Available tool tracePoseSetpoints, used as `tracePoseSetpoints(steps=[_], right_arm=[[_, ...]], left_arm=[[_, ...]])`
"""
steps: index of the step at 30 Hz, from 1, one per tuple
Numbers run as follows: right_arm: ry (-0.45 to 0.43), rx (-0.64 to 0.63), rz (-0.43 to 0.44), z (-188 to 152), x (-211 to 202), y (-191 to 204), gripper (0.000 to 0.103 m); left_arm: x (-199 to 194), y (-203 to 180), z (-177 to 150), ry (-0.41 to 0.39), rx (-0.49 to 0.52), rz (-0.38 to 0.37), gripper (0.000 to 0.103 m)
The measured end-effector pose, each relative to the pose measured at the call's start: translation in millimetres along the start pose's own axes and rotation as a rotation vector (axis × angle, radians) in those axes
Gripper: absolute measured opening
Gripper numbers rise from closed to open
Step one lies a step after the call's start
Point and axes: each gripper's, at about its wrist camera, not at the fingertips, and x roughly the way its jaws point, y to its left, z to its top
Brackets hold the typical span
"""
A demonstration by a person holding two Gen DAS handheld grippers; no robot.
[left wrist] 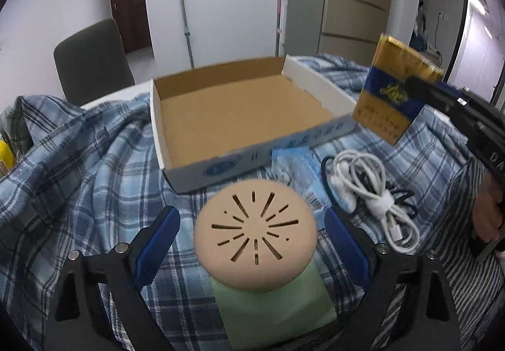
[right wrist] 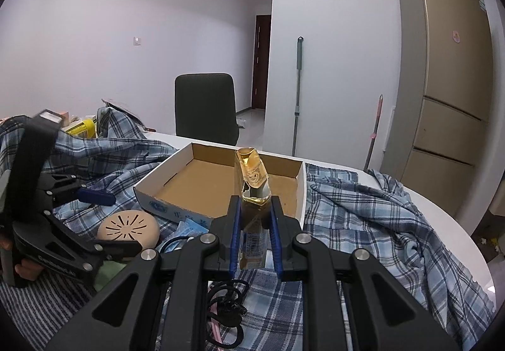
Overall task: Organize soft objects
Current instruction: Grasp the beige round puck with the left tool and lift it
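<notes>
Plaid cloth (left wrist: 94, 167) over table | right gripper (right wrist: 255, 224) pinching gold packet (right wrist: 252, 180) near cardboard box (right wrist: 202, 171) front edge | left gripper (left wrist: 252, 243) spread around tan puff (left wrist: 255, 235), not touching | risk: slick packet slips, or puff squirts aside.

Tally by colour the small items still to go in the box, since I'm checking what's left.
Gold and blue: 1, the packet held in the right gripper
Beige: 1, the round disc
Green: 1, the pad
White: 1, the cable
Light blue: 1, the wrapper
Total: 5
</notes>
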Motion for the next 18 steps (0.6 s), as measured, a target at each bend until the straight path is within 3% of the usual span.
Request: tracePoseSetpoints(steps=[9,13,18], right_arm=[[0.0,-0.009,-0.001,-2,0,2,0.016],[0.002,-0.006,-0.003,-1,0,2,0.016],[0.0,-0.011,-0.008,-1,1,2,0.016]], left_arm=[[12,0,-1,0.056,0.004,0.007,0.095],[14,-2,-2,0.06,0.01,0.006,0.084],[12,-4,-3,0.049,0.015,0.006,0.082]])
